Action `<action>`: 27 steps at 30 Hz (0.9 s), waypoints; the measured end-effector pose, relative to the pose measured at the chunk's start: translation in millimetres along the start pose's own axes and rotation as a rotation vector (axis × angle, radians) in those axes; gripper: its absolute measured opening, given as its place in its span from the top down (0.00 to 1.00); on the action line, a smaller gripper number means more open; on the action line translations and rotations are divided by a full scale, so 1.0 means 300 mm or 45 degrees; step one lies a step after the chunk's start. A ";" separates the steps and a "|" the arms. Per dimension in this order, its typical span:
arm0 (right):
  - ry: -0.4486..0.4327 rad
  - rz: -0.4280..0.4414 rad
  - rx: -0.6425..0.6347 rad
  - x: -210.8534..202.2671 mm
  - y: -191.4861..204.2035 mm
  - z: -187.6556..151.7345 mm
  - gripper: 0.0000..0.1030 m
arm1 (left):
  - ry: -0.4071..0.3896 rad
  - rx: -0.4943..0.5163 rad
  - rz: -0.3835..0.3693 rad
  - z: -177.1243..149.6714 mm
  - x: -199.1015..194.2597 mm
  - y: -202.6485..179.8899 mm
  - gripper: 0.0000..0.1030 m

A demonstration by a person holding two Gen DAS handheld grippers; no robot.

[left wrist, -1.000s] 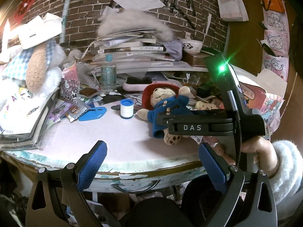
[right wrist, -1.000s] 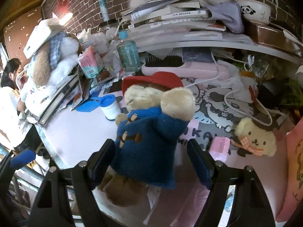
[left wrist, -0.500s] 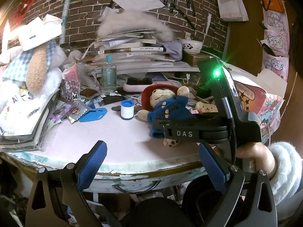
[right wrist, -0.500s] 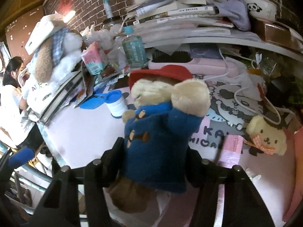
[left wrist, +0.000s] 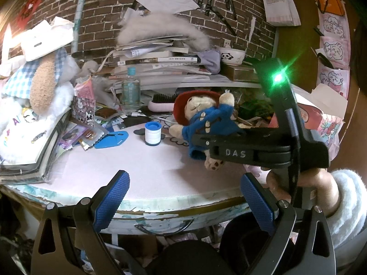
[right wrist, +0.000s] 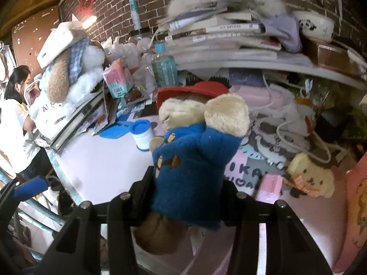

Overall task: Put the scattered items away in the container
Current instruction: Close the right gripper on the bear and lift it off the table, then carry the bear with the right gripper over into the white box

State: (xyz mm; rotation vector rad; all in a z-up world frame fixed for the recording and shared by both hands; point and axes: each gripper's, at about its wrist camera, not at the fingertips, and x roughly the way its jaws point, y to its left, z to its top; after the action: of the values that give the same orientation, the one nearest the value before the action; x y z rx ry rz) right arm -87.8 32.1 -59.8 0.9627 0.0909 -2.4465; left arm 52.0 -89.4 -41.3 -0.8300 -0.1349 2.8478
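Left gripper (left wrist: 183, 194) nearest, fingers spread wide, nothing between, hovering off table edge (left wrist: 160, 202). Right gripper (right wrist: 187, 197) clamped on plush bear (right wrist: 195, 160) at blue coat, bear lifted clear of pink tabletop. Beyond: blue-capped white jar (left wrist: 153, 133), blue card (left wrist: 112, 139), water bottle (left wrist: 130, 89), hairbrush (left wrist: 164, 102). Small cream plush (right wrist: 309, 176) right of bear.

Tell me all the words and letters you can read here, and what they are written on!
"DAS": on the black side of the right gripper, which is shut on the teddy bear.
"A": on the white shirt of the big plush dog; the rest is cut off.
"IKA": on the pink desk mat, partly hidden.
Book spines, water bottle label and hanging paper bag: print too small or blurred to read.
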 end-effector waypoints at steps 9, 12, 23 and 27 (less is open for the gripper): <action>-0.077 -0.034 -0.032 -0.086 -0.006 0.035 0.57 | -0.001 -0.002 -0.022 0.014 0.022 -0.014 0.06; -0.101 -0.050 -0.048 -0.126 -0.013 0.048 0.57 | -0.005 -0.003 -0.036 0.016 0.028 -0.018 0.06; -0.177 -0.042 -0.059 -0.297 -0.049 0.090 0.57 | -0.010 0.001 -0.060 0.022 0.036 -0.038 0.06; -0.196 0.051 -0.039 -0.360 -0.057 0.109 0.57 | -0.013 0.004 -0.065 0.026 0.035 -0.044 0.06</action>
State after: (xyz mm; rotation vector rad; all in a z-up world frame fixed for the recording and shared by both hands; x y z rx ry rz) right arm -49.1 85.9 33.3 0.7534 0.0554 -2.4655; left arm 41.0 -74.6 -38.5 -0.7996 -0.1506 2.8045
